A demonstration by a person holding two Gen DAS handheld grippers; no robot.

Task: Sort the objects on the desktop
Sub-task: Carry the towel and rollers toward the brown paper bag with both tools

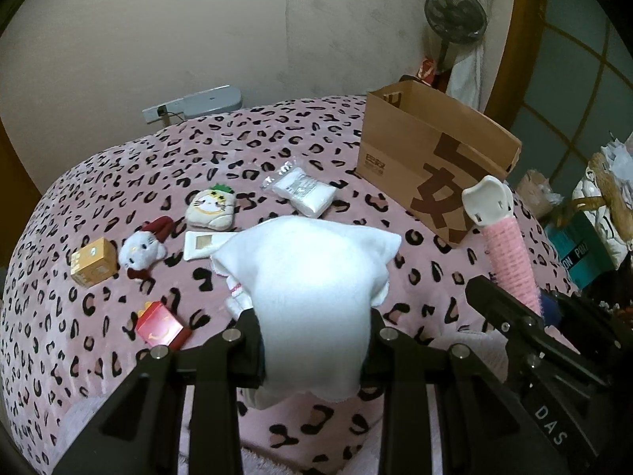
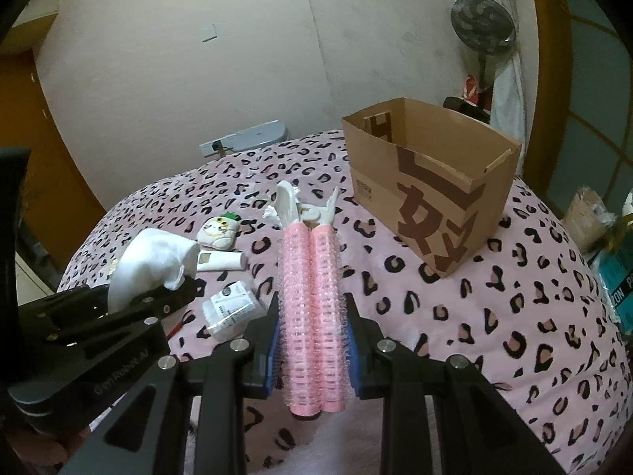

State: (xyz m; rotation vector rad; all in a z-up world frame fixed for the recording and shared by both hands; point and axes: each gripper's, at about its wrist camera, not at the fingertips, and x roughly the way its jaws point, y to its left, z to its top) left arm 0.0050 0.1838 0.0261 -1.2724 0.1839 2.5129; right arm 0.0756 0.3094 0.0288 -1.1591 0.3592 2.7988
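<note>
pink roller clip [image 2: 312,316] pinched in my right fingers [image 2: 312,328], white cloth [image 1: 312,297] in my left [image 1: 316,340]; carry both over the paper bag [image 2: 431,186] at two o'clock, release inside its rim.

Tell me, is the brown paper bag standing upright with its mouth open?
Yes. The paper bag stands upright on the leopard blanket, its mouth open upward and inner walls visible. Contents cannot be told.
</note>
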